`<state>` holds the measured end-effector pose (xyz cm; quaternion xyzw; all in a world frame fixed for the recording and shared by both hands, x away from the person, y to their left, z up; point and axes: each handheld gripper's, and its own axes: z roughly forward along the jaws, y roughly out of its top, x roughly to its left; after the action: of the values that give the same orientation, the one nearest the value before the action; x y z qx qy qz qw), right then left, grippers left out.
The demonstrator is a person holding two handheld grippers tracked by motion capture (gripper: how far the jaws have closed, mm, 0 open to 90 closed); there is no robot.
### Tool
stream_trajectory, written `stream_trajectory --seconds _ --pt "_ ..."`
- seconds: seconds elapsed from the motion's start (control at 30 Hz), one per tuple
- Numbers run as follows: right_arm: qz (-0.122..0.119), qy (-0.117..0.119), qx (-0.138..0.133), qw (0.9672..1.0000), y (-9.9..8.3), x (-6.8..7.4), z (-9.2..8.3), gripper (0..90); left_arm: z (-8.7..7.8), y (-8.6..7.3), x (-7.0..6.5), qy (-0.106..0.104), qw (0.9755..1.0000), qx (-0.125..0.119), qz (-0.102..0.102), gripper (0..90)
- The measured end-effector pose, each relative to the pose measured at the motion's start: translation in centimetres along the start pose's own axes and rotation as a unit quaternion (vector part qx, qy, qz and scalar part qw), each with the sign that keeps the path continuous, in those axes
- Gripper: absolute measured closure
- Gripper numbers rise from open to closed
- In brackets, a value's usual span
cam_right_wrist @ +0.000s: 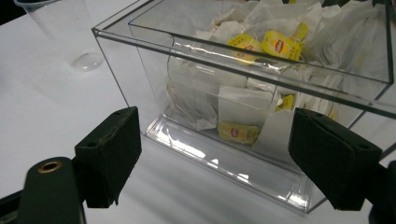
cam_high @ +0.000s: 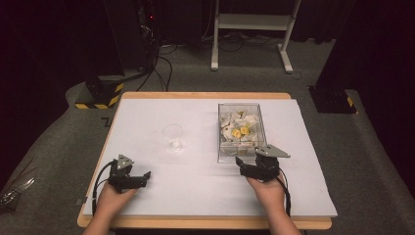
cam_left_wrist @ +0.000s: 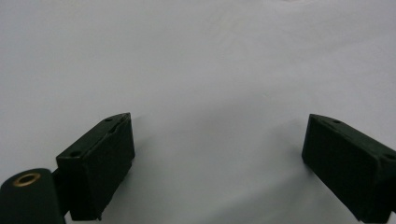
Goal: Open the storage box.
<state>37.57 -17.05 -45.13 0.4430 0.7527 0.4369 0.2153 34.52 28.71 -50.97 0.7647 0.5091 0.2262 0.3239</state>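
The clear, straight-walled plastic box (cam_high: 241,131) of white paper tea bags with yellow tags (cam_right_wrist: 243,133) stands on the right half of the white desk (cam_high: 195,191), its near wall just beyond the right gripper (cam_high: 254,165). The tea bags look light, soft and easily crumpled, with thin paper that could tear if pinched hard; a sensible hold would be on the flat body of one sachet lying on top of the heap, or on its yellow tag, taken from above through the open top. The box itself is stiff and smooth, so it would likely slide if nudged. The right gripper stands with its jaws wide apart and nothing between them, aimed at the near wall of the box. A clear plastic cup (cam_high: 173,137) stands empty to the left of the box, well apart from it, near the middle of the desk. The left gripper (cam_high: 139,177) rests near the front left of the desk, jaws spread wide over bare surface. The right gripper view brings out the printed tags and the folds of single sachets, while the high view gives the layout of box, cup and both hands.
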Motion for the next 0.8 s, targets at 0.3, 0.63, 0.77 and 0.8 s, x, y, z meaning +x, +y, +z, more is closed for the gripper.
stream_trajectory --seconds 0.3,0.63,0.77,0.8 --pt "0.007 0.001 -0.017 0.9998 0.2 0.2 0.7 23.6 0.0 0.0 0.0 0.0 1.0 0.0 0.0 9.6" --pt "0.019 0.004 -0.029 0.9994 0.2 0.2 1.3 32.3 0.0 0.0 0.0 0.0 1.0 0.0 -0.001 9.7" --pt "0.023 0.003 -0.03 0.9993 0.1 0.2 1.5 33.2 0.0 0.0 0.0 0.0 1.0 0.0 0.0 9.6" --pt "0.025 0.003 -0.03 0.9992 0.1 0.2 1.5 33.3 0.0 0.0 0.0 0.0 1.0 0.001 0.0 9.7"
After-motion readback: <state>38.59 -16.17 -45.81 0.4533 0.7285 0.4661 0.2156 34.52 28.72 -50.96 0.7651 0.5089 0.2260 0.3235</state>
